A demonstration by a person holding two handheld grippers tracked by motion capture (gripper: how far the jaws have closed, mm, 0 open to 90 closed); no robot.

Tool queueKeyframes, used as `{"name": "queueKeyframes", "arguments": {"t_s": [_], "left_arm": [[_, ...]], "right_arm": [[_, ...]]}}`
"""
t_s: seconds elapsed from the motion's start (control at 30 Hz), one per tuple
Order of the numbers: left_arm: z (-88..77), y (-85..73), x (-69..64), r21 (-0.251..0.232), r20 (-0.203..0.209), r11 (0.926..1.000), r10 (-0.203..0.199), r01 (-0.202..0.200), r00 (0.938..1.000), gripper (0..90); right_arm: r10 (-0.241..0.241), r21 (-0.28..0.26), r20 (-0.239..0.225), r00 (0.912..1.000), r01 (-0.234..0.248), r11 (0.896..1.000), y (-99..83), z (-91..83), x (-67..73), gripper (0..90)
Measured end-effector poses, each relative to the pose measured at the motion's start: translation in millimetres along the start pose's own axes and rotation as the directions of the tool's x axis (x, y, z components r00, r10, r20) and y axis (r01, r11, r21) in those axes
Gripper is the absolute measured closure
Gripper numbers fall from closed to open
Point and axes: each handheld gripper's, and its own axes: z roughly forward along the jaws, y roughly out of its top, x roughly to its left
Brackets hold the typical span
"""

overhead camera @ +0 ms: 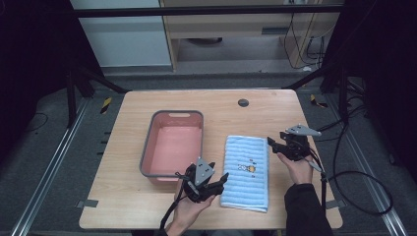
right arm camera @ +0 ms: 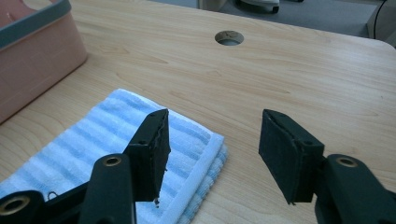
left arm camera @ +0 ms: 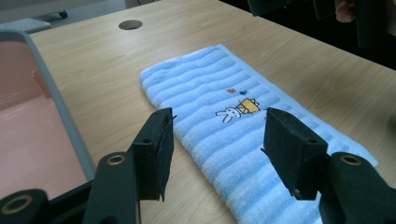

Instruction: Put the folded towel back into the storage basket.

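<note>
Towel (overhead camera: 246, 172) edges flanked by gaping tongs, bare tabletop (overhead camera: 147, 201) around

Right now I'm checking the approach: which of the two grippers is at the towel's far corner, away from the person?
The right gripper, open beside the towel at its far right corner. The left gripper, also open, sits at the near left edge, beside the pink tub.

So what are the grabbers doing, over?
Left gripper and right gripper open, jaws empty. Blue towel folded flat on table. Pink tub beside it, nothing blocking.
</note>
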Motion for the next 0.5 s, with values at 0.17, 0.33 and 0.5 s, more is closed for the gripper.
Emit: {"name": "queueKeyframes", "arguments": {"t_s": [0.17,0.33,0.5], "left_arm": [[4.5,-3.3,-4.4,0.015,0.001,0.9999,0.009,-0.009,1.0,44.5],[10.0,-9.2,-8.7,0.043,-0.001,0.9988,0.021,-0.021,0.9998,45.9],[14.3,-14.1,-10.4,0.055,0.01,0.9983,0.016,-0.017,0.9998,47.5]], "right_arm": [[0.007,0.013,0.003,1.0,-0.007,1.0,-2.7,5.4,0.1,43.6],[0.014,0.026,0.002,0.9999,-0.014,1.0,-6.7,13.9,0.1,45.0],[0.006,0.044,0.003,1.0,-0.006,0.999,-10.2,21.7,0.3,47.1]]}}
